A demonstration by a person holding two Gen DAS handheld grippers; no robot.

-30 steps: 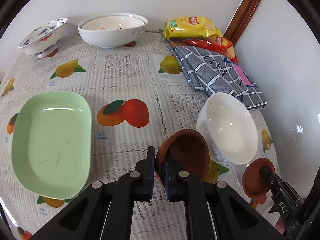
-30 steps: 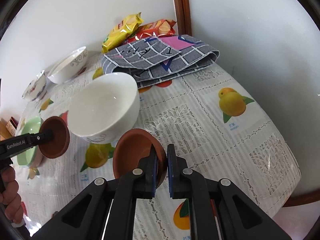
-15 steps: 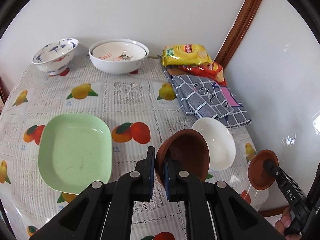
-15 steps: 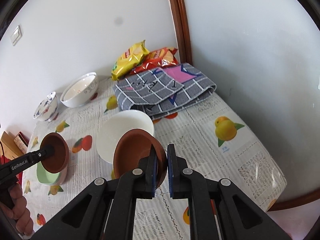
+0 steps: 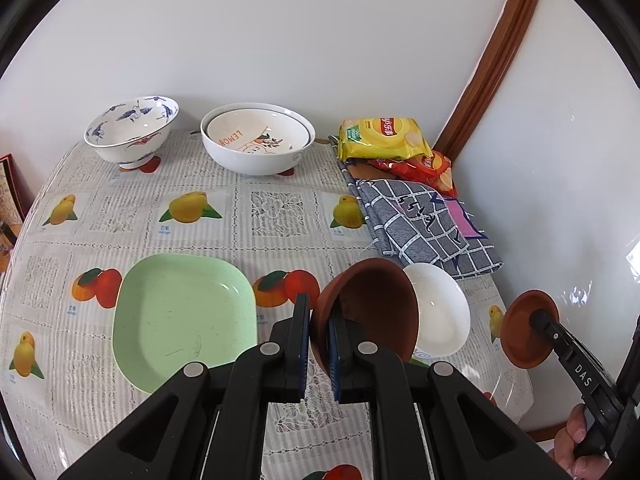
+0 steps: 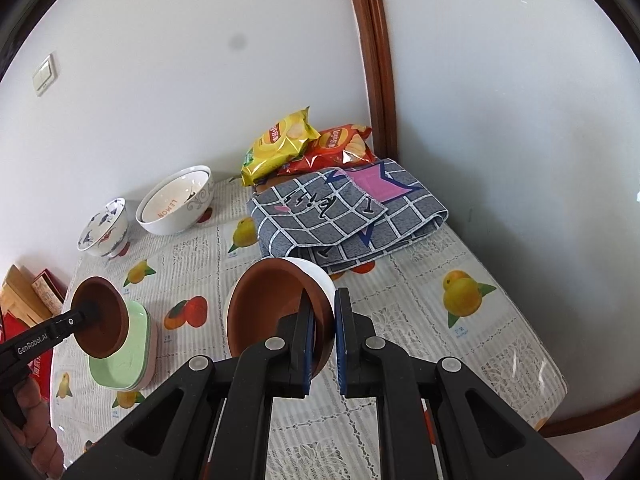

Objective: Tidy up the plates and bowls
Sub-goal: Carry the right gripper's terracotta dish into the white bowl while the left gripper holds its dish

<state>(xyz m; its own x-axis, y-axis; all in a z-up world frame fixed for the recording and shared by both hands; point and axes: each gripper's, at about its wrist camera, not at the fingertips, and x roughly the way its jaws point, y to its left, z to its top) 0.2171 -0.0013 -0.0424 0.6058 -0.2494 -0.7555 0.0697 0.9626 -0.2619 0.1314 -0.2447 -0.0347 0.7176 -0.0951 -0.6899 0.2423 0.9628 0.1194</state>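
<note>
Two small terracotta-brown bowls are hanging above a fruit-print tabletop, each pinched by its rim and tipped on edge. The left tongs are closing narrowly on the wall of the first brown bowl, one blue-padded finger inside and one outside, the bowl's hollow facing right. The right tongs are gripping the second brown bowl the same way, its matte, unglazed-looking hollow turned left. Both bowls are appearing empty.

Just behind the held bowls, a plain white bowl is sitting on the tabletop near its right edge, empty and glossy. A pale green square plate is lying to the left; from the right wrist view it is showing as a short stack of like plates. At the far wall, a blue-and-white patterned bowl is standing beside a large white bowl that is nesting a smaller dish lettered "LEMON". A folded grey checked cloth and two snack bags, one yellow and one red, are occupying the far right corner.

In the left wrist view, the person's right hand is showing at the lower right, wrapping the tool's handle; in the right wrist view the left hand is doing likewise at the lower left, both tools held well above the tabletop.
</note>
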